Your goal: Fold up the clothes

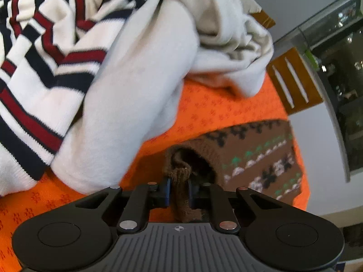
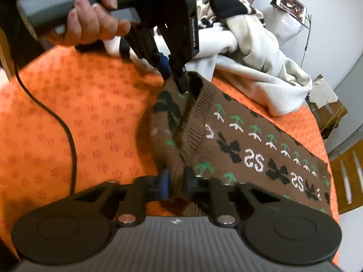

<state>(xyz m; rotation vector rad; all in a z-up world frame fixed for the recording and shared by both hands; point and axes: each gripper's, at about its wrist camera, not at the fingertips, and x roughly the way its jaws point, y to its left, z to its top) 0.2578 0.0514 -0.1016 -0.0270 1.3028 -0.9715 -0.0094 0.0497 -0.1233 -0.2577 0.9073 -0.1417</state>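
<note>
The brown patterned sweater [image 2: 238, 145] lies across an orange cloth [image 2: 79, 113] that covers the bench, running from the centre of the right wrist view out toward four o'clock. The right tool [image 2: 175, 184] is nearly closed, its blue pads pinching a bunched fold of the sweater's knit near the ribbed neckline. At twelve o'clock from it, the left tool [image 2: 174, 77], held by a hand [image 2: 95, 20], points down and grips the far edge of the same neck opening. In the left wrist view the left tool [image 1: 179, 192] is clamped on a ribbed brown strip. A white garment [image 1: 136, 72] and a striped one [image 1: 40, 56] are heaped at ten to twelve o'clock.
</note>
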